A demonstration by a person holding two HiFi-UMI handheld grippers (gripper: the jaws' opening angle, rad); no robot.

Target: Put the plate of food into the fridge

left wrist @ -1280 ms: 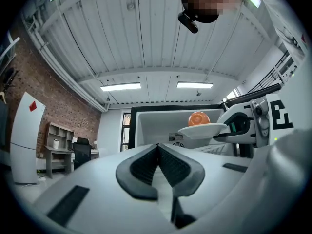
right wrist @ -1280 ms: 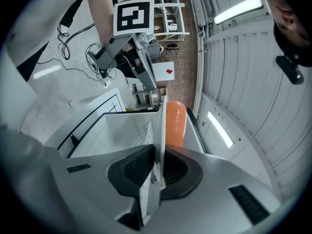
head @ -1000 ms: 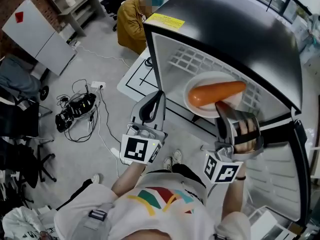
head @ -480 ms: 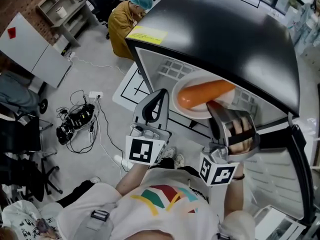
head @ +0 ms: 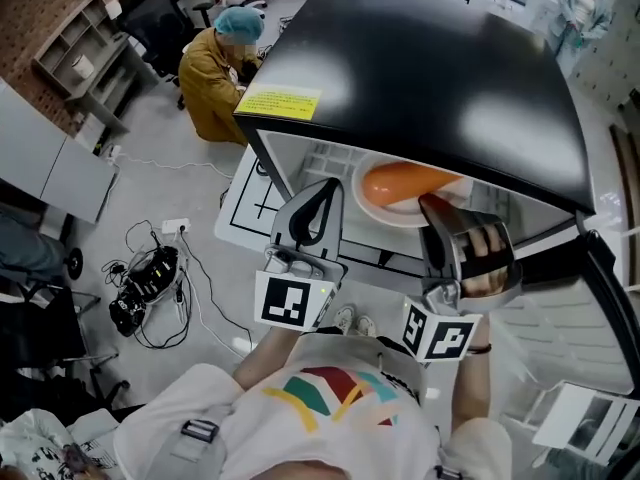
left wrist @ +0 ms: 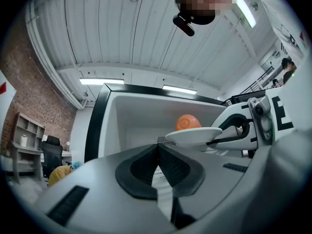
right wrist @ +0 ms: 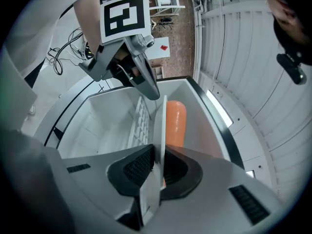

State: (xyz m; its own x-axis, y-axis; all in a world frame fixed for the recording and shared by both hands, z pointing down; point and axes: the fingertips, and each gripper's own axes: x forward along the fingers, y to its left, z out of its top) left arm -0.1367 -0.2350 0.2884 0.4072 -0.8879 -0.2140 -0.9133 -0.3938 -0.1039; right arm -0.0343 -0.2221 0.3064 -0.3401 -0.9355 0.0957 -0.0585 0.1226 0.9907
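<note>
The plate of food (head: pixel 372 204) is a white, shallow dish, stiff and probably ceramic, so I judge it breakable and of some weight; its glazed rim is likely slick, and a pinch at one edge leaves the rest hanging out like a lever. At the left, the left gripper (head: pixel 322 190) hangs just beside the plate at the fridge's opening, its jaws pressed together with nothing between them, and it touches nothing that I can see. The plate itself is inside the mouth of the fridge (head: pixel 430 78), under the black top and over the white wire shelf (head: pixel 330 160); whether its base touches the shelf I cannot tell. On it lies a single orange carrot (head: pixel 400 182), loose, smooth and round, so it could roll if the plate tips; keeping the plate level matters most. At the right, the right gripper (head: pixel 432 205) has its jaws closed on the plate's near rim, the pads clamping the thin edge, the only hold on it. No other food shows in the compartment
</note>
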